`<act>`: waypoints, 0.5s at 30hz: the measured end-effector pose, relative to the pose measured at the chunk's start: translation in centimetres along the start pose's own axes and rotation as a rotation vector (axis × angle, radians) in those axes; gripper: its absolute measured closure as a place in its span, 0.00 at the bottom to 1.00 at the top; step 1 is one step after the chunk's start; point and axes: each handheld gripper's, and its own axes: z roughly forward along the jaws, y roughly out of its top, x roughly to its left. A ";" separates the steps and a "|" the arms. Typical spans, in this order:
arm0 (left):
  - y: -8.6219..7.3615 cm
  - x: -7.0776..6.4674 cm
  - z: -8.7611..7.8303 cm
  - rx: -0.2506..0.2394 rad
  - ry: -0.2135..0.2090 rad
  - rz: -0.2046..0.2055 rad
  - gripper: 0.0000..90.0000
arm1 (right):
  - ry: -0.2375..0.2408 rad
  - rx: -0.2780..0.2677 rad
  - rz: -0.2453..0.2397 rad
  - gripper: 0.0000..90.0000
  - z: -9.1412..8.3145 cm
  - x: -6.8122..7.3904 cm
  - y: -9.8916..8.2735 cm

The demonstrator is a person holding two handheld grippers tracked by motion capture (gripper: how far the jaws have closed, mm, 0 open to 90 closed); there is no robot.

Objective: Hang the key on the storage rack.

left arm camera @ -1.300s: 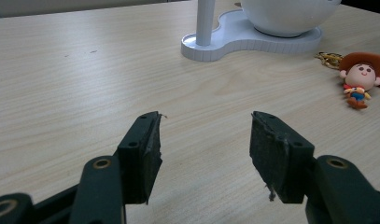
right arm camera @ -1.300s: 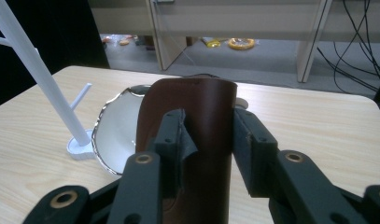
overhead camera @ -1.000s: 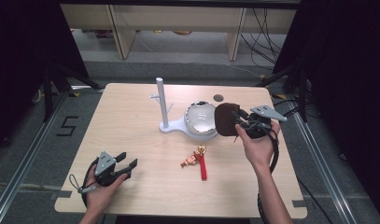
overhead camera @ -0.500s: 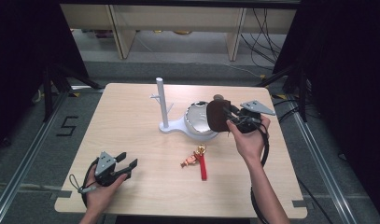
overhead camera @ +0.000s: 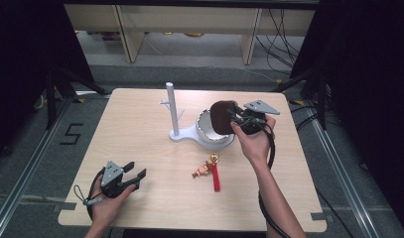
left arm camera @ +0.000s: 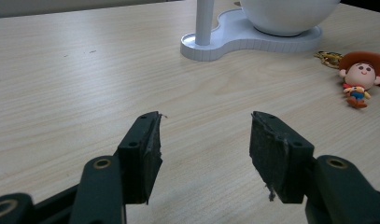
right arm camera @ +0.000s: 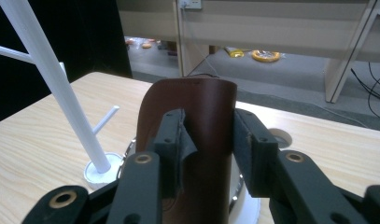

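The brown leather case (overhead camera: 221,118) is a smooth, dark reddish-brown sleeve with rounded corners and a stitched edge along its top. It is off the counter, clamped upright between the two black jaws of the right hand-held gripper (overhead camera: 235,117), which press on its two sides. It hangs above the rim of the white bowl (overhead camera: 205,130), with the white stand (overhead camera: 172,110) just beside it.

My right fingers (overhead camera: 233,115) hold pouch (overhead camera: 221,118) over bowl (overhead camera: 209,135); stand (overhead camera: 172,111) left of bowl; keychain (overhead camera: 208,170) before it on worktop (overhead camera: 140,134).
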 end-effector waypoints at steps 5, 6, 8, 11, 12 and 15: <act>0.0 0.0 0.0 0.000 0.003 0.000 0.47 | 0.019 0.005 -0.020 0.73 1.1 0.4 0.0; 0.0 0.0 0.0 -0.002 -0.002 0.001 0.47 | 0.019 0.015 -0.011 0.73 1.2 0.6 0.1; 0.0 0.0 0.0 -0.002 -0.003 0.002 0.47 | 0.021 0.013 -0.017 0.73 1.5 0.7 0.0; 0.0 0.0 0.0 -0.004 -0.002 0.002 0.47 | 0.028 0.014 -0.023 0.73 1.9 0.9 -0.1; 0.0 0.0 0.0 -0.004 -0.003 0.003 0.47 | 0.028 0.014 -0.021 0.73 2.0 0.9 -0.2; 0.0 0.0 -0.1 0.003 0.002 0.007 0.47 | 0.026 0.017 -0.019 0.72 2.2 0.9 -0.3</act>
